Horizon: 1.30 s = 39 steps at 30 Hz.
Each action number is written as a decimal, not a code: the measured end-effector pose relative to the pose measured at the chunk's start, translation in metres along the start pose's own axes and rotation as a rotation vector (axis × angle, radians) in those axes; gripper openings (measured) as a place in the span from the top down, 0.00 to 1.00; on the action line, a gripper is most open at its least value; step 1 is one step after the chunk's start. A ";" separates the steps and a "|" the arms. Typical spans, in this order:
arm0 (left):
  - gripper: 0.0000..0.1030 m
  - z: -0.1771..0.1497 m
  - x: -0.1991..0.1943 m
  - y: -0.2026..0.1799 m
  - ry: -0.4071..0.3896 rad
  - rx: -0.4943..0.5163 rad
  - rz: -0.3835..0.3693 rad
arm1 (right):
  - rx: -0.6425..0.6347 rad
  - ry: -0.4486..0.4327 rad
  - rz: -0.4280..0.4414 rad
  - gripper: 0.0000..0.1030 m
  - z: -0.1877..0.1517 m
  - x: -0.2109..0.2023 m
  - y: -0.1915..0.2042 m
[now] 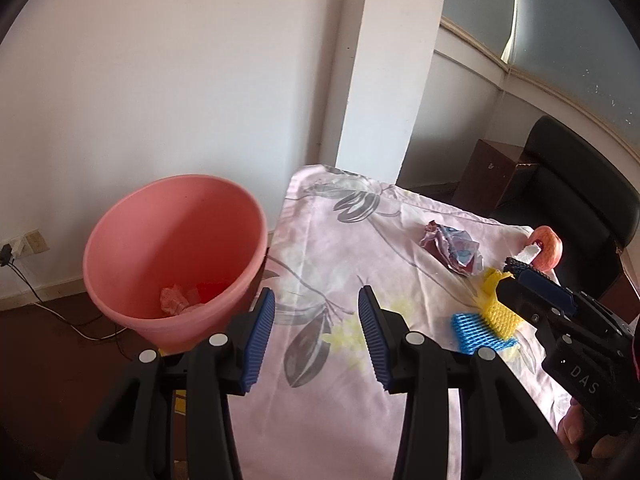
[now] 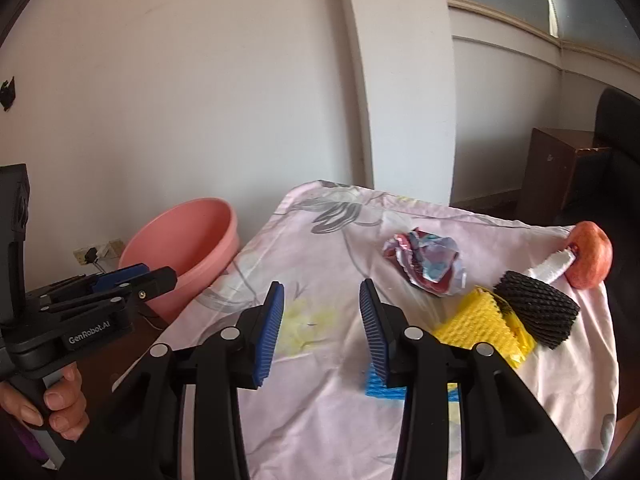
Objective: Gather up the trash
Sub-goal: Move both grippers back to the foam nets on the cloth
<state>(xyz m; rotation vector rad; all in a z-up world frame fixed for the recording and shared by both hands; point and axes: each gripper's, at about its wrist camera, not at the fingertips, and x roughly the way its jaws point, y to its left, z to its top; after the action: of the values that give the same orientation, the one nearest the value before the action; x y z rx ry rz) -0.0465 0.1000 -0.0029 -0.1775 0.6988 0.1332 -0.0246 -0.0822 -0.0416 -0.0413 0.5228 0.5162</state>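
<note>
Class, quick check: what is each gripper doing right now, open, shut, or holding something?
Left gripper: open, nothing between its pads.
Right gripper: open, nothing between its pads.

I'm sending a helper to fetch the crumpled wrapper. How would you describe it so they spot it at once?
Start at the table under the pink floral cloth, right of the pink bin. Toward its far right lies a cluster of foam nets and an apple. The wrapper lies just left of them: the only crumpled ball, glossy, printed red, blue and white.
</note>
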 end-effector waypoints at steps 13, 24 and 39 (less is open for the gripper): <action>0.59 -0.004 0.017 -0.059 -0.009 0.124 -0.121 | 0.074 -0.079 -0.162 0.61 -0.021 -0.029 -0.062; 0.54 -0.028 0.050 -0.107 0.152 0.256 -0.283 | 0.153 -0.074 -0.230 0.61 -0.038 -0.034 -0.100; 0.57 -0.046 0.108 -0.137 0.314 0.258 -0.285 | 0.201 -0.044 -0.244 0.61 -0.048 -0.030 -0.113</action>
<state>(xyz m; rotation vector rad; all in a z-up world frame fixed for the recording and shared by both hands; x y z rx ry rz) 0.0316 -0.0370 -0.0918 -0.0489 0.9875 -0.2621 -0.0148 -0.2029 -0.0791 0.0976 0.5160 0.2243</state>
